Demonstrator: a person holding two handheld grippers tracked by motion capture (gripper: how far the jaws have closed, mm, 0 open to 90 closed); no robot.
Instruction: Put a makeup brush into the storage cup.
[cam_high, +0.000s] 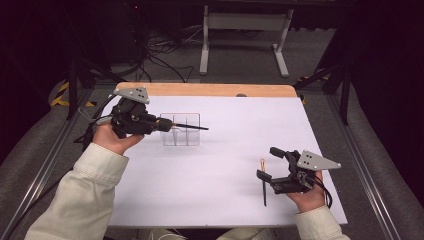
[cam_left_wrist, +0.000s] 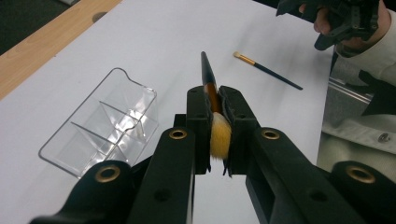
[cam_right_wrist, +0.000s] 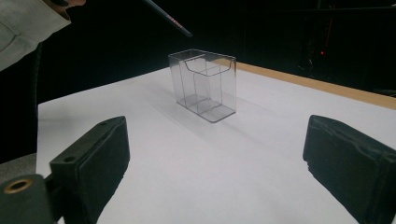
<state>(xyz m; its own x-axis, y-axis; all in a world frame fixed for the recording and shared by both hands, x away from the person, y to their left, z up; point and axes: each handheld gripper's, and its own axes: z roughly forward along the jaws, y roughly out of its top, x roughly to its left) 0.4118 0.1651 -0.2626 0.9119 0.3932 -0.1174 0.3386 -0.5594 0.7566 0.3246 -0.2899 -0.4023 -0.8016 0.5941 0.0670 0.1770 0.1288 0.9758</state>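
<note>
No readable writing anywhere. Left gripper (cam_high: 162, 125) raised beside the clear divided organizer (cam_high: 181, 129), clamped on a makeup brush (cam_left_wrist: 213, 102) near its yellow bristles, handle reaching level over the organizer; right gripper (cam_high: 270, 165) low, jaws spread wide, a second brush (cam_high: 264, 184) lying just beside it. White table (cam_high: 225, 200), wooden far edge, dark room behind.

A white table (cam_high: 235, 150) with a wooden far edge (cam_high: 210, 90) stands in a dim room. Beyond it, grey floor (cam_high: 240, 55) carries tangled cables (cam_high: 160, 50) and a pale metal frame (cam_high: 245, 22). Dark curtains (cam_high: 385, 75) close both sides.
</note>
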